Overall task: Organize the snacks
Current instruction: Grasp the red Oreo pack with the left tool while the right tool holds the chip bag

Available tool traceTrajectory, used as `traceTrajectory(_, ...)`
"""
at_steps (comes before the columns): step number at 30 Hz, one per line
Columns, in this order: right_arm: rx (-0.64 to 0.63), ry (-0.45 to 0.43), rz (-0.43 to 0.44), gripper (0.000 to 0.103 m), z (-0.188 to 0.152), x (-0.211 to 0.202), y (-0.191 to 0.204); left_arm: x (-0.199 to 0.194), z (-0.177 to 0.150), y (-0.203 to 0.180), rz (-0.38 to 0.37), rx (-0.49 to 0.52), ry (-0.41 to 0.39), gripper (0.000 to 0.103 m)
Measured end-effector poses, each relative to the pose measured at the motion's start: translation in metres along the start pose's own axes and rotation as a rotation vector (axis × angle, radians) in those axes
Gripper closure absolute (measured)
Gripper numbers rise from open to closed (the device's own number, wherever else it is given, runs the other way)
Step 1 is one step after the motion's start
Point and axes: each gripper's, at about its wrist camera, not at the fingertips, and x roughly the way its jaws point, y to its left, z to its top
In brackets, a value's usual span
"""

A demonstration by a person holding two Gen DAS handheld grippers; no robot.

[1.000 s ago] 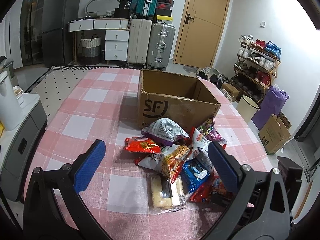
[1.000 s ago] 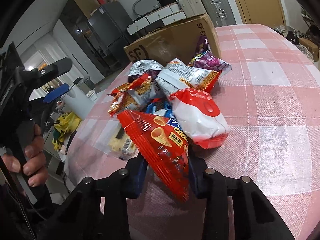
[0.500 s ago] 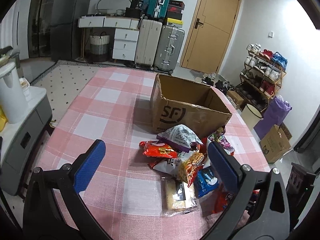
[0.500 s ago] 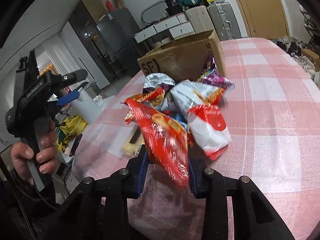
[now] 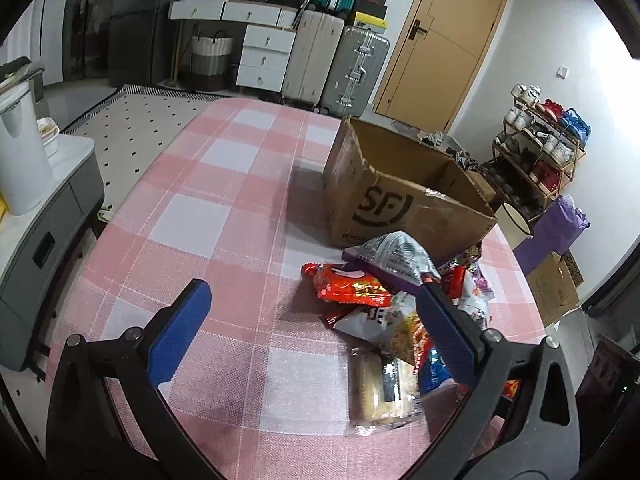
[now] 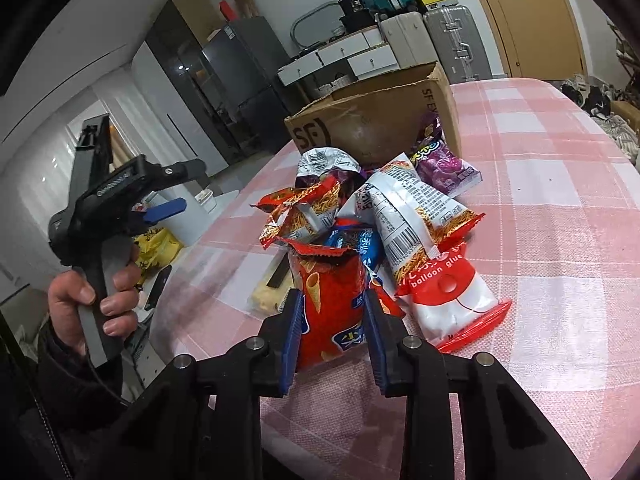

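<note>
Even indoor light, sharp, fisheye-warped edges

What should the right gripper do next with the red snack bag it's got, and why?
Probably lift the red bag clear of the pile and carry it toward the box. The right gripper has its jaws clamped on the bag's sides, the box behind the pile stands open at the top, and the left gripper is open, holding nothing.

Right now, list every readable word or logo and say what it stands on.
"SF": logo on the cardboard box
"SF EX", cut off: the box's side, right wrist view
"balloon glue": red-and-white packet
Print on the held red cone-snack bag, the silver bags and the purple packet: too small or blurred.
</note>
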Motion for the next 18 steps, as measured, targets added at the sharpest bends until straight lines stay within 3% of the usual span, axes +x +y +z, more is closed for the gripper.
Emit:
traceTrajectory(7,-0.011,-0.016,0.018,0.075,0.001,-0.002,0.002,0.021,-0.002,0.006,0.011,-0.006,0.054,0.001)
traceTrajectory(18,0.005,-0.076,0.028,0.075,0.009,-0.02,-0.003,0.064,0.002,-0.005,-0.031,0.017,0.15,0.001)
